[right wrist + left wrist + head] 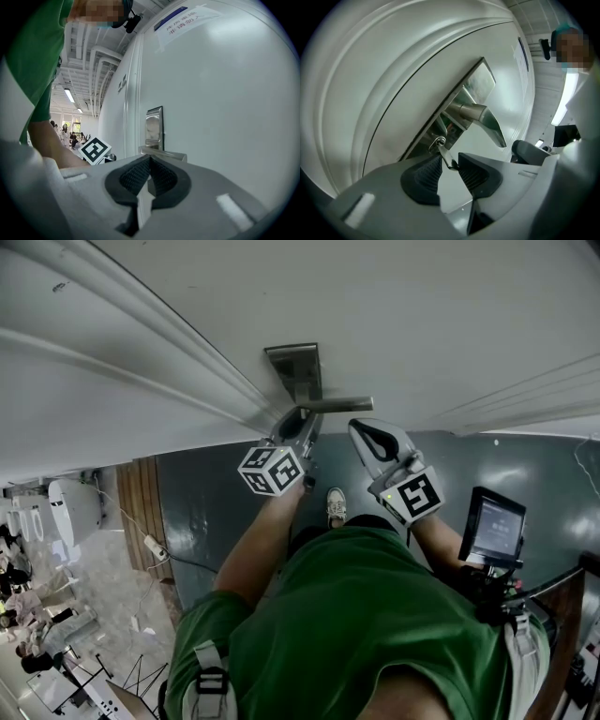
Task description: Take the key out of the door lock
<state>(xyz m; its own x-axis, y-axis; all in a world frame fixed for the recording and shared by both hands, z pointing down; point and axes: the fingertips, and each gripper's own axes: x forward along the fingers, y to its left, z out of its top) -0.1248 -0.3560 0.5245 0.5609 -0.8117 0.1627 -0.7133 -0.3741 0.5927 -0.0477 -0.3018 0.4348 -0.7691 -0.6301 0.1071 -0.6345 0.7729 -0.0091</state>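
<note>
A small metal key (445,153) sticks out of the lock cylinder (437,141) in the steel lock plate (480,84), just under the lever handle (482,118). My left gripper (450,167) is open, with the key's outer end between its ribbed pads; a gap shows beside the key. In the head view this left gripper (300,430) is up against the plate (292,366) below the handle (337,404). My right gripper (363,430) is shut on nothing and hovers just right of the handle. In its own view the right gripper (149,162) points at the handle (162,153) and plate (153,126).
The white door (422,324) fills the upper part of the view and carries a printed notice (183,19). A small screen (493,527) on a mount stands at the right. My shoe (336,507) is on the dark floor. Several people are far off at the left (19,615).
</note>
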